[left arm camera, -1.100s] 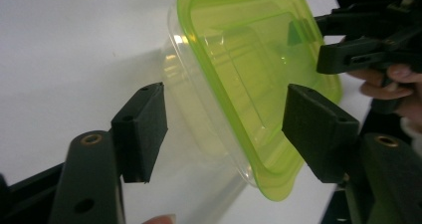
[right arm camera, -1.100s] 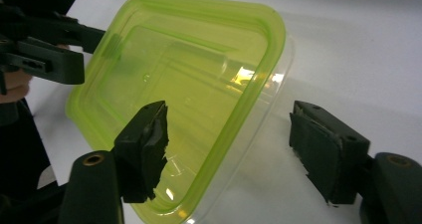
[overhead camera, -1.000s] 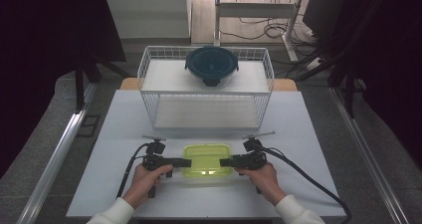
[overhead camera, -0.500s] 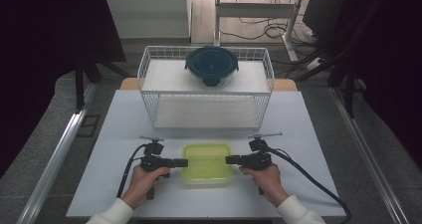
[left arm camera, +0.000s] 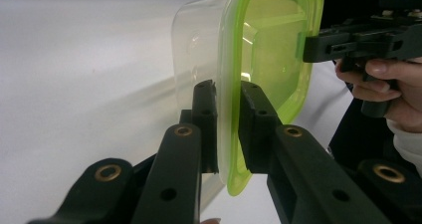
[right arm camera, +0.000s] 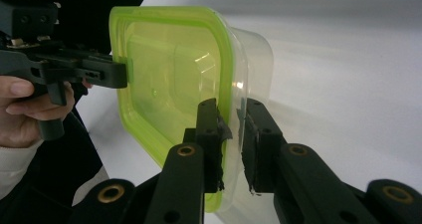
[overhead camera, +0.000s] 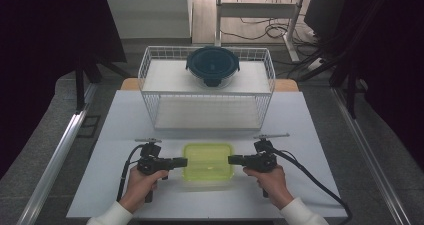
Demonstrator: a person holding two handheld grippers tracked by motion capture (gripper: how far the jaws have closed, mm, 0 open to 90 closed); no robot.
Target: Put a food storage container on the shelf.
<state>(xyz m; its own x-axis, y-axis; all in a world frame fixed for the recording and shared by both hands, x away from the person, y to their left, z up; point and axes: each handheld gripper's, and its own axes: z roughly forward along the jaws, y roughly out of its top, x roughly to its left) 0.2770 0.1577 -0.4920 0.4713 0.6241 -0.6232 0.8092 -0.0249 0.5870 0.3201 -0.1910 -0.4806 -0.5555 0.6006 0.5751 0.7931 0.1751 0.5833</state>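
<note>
Both tongs, left tongs (overhead camera: 183, 161) and right tongs (overhead camera: 232, 160), have just closed, gripping the green-lidded container (overhead camera: 208, 160); wire basket (overhead camera: 207, 113) with dark bowl (overhead camera: 213, 66) stands beyond on the worktop (overhead camera: 310, 135).

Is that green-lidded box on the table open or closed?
Closed. The green lid sits flush on the clear container, and both grippers pinch its rim.
</note>
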